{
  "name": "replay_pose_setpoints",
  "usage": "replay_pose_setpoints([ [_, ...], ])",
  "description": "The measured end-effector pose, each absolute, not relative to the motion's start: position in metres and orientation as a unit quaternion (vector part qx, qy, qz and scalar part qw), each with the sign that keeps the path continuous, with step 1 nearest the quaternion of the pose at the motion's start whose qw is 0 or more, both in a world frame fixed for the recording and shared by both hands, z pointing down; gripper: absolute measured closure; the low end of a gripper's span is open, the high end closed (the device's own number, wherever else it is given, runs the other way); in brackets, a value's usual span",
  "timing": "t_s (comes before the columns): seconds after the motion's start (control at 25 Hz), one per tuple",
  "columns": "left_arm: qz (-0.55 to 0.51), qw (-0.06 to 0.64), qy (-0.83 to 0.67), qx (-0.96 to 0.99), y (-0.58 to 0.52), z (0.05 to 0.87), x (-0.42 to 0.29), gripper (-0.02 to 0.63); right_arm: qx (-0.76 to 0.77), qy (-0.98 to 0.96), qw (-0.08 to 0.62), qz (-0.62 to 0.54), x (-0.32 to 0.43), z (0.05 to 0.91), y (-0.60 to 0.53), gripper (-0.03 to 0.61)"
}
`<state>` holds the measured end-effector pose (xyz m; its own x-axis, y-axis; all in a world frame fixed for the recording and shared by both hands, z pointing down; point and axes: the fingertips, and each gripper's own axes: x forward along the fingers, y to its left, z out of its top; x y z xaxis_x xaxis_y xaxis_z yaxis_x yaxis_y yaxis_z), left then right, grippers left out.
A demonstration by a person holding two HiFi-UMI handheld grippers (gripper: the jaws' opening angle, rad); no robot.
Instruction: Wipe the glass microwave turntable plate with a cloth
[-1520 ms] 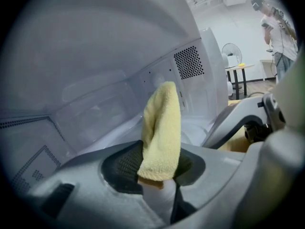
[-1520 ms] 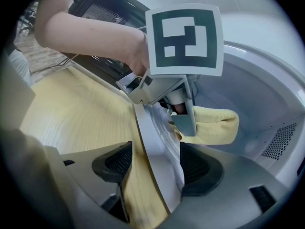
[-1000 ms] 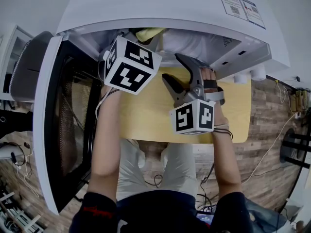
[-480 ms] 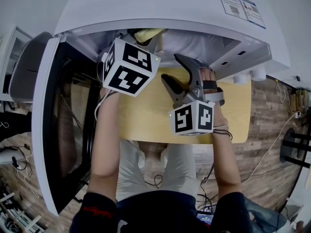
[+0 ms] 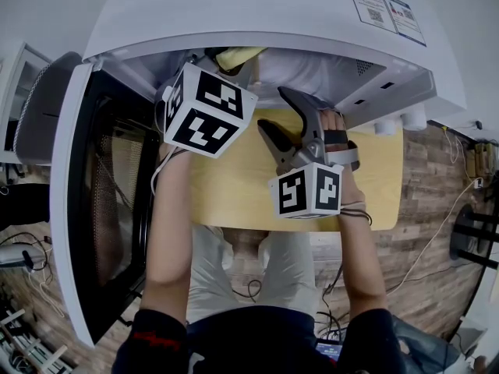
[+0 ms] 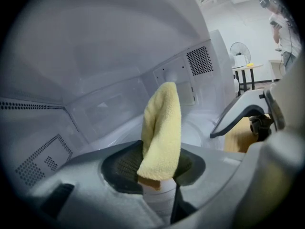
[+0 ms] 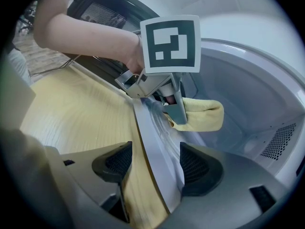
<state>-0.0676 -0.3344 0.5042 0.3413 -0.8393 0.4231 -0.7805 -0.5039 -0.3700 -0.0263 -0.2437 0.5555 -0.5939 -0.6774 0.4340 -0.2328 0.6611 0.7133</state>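
One glass turntable plate [image 7: 161,125] sits on the floor of the microwave [image 5: 234,14] cavity. In the right gripper view it shows only as a faintly ridged, translucent surface just behind the front edge. Leaving the plate seated gives it support from below during wiping.

The yellow cloth [image 6: 161,132] is inside the cavity, above the plate. It is folded into a pad that stands out past the jaw tips, so the fabric meets the glass before the tool does. The left tool [image 6: 159,167] is pressed together on the lower end of the cloth. Contact between cloth and glass cannot be confirmed from these views.

The right tool [image 7: 157,166] is spread and holds nothing. A pale grey edge runs between its pads. This edge may be the plate rim or the oven sill; the views do not settle which. Judged by its position at the opening, the right tool is placed to steady the plate if it turns.

The door [image 5: 101,201] stands fully open to the left, giving both arms clearance. The microwave rests on a pale wooden surface [image 5: 234,185].
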Motion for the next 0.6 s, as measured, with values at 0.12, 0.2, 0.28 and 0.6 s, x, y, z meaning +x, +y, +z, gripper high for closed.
replay_pose_setpoints([
  [0.12,-0.284,0.046,0.488,-0.824,-0.333,0.504,-0.063,0.483,0.272,-0.837,0.360,-0.309,-0.026,0.555,-0.244,0.302],
  [0.2,-0.283,0.046,0.480,-0.829,-0.332,0.504,-0.058,0.482,0.274,-0.837,0.360,-0.308,-0.026,0.555,-0.244,0.302],
  [0.28,-0.285,0.048,0.476,-0.831,-0.332,0.503,-0.053,0.482,0.276,-0.834,0.362,-0.310,-0.026,0.556,-0.245,0.302],
  [0.6,-0.281,0.056,0.443,-0.849,-0.327,0.504,-0.024,0.482,0.279,-0.821,0.375,-0.329,-0.024,0.559,-0.246,0.302],
])
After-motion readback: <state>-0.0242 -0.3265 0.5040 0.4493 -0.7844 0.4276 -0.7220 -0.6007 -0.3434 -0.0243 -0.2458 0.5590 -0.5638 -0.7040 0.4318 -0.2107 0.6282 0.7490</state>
